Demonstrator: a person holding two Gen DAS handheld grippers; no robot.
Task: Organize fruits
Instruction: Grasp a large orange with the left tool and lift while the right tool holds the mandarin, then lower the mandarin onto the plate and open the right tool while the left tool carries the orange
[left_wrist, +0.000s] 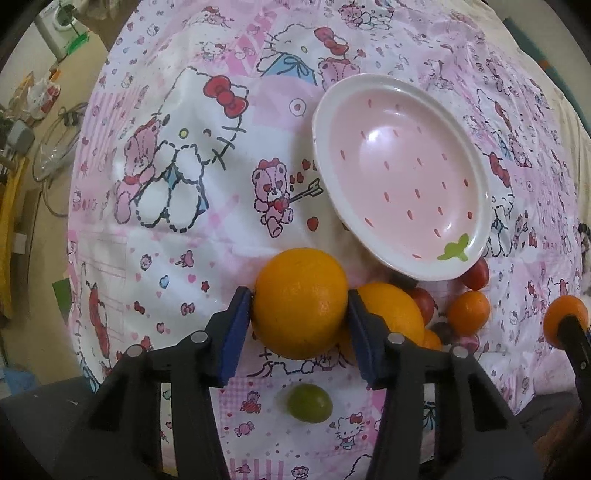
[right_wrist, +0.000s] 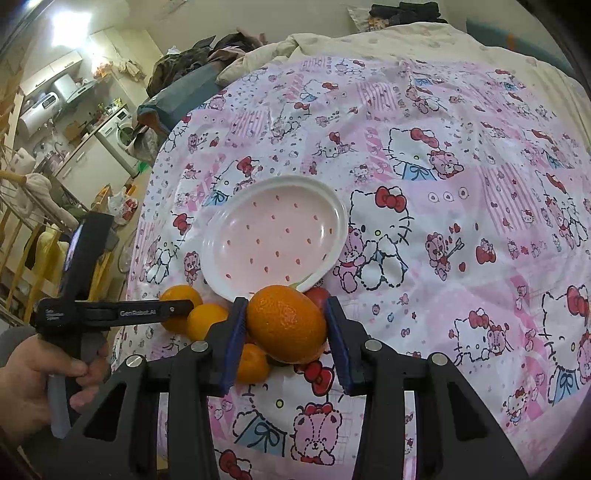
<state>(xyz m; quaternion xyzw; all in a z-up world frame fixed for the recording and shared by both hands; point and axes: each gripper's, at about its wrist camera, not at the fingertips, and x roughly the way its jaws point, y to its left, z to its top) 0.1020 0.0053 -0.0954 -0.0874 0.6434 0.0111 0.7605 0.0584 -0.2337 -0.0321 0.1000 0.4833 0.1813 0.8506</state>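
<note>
My left gripper (left_wrist: 300, 306) is shut on a large orange (left_wrist: 301, 302), held just above the Hello Kitty cloth near the pink strawberry plate (left_wrist: 399, 173). My right gripper (right_wrist: 286, 326) is shut on a mandarin (right_wrist: 286, 325) at the plate's near rim (right_wrist: 273, 236); it also shows in the left wrist view (left_wrist: 567, 319). The plate has nothing in it. A second orange (left_wrist: 391, 314), a small mandarin (left_wrist: 468, 312), red tomatoes (left_wrist: 476, 273) and a dark fruit (left_wrist: 443, 330) lie in a pile beside the plate. A green lime (left_wrist: 309, 402) lies under my left gripper.
The pink cloth (right_wrist: 461, 206) covers a bed, with its edge falling away on the left. A beige duvet (right_wrist: 388, 40) and piled clothes (right_wrist: 207, 55) lie at the far end. Floor clutter and a washing machine (right_wrist: 122, 129) stand to the left.
</note>
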